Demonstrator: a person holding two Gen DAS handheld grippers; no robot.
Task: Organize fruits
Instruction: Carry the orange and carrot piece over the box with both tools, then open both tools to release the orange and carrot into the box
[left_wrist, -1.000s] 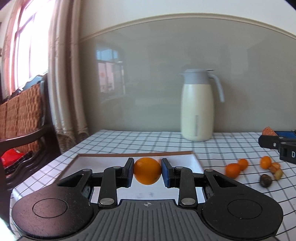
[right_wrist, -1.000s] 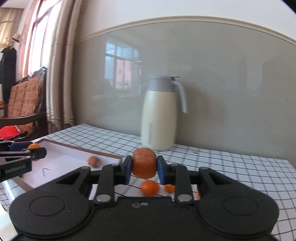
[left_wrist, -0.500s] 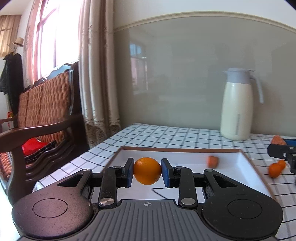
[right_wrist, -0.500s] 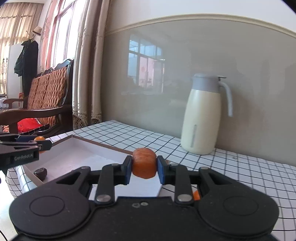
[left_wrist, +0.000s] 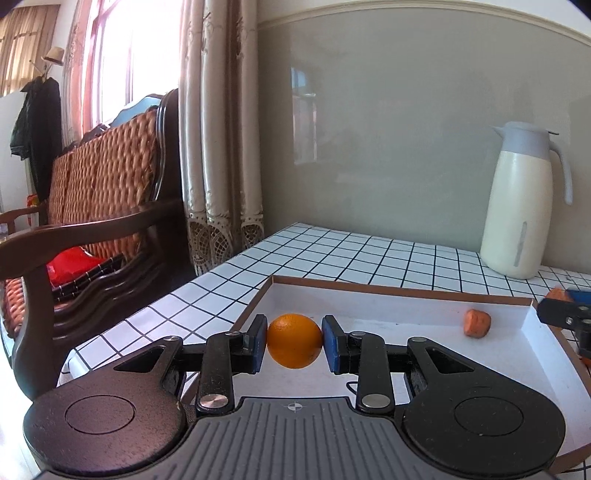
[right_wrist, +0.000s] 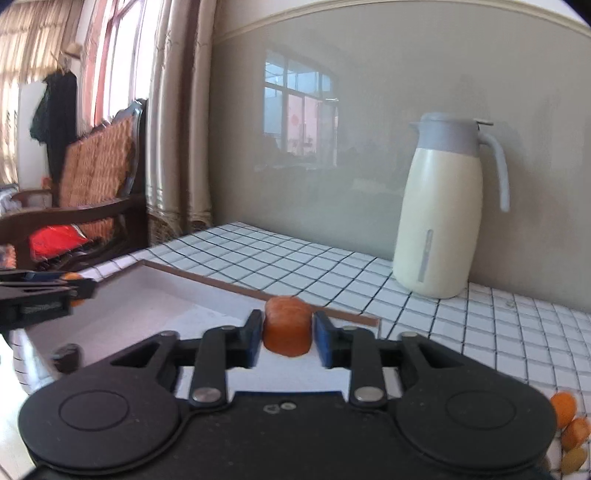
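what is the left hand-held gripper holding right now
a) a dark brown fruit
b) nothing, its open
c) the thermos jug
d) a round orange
d: the left hand-held gripper is shut on a round orange, pinched between its blue pads over the near left part of the white tray; the jug stands apart, on the table behind the tray.

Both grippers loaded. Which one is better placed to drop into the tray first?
Left, probably. The left gripper holds the orange over the tray interior. The right gripper holds its orange chunk nearer the tray's far rim.
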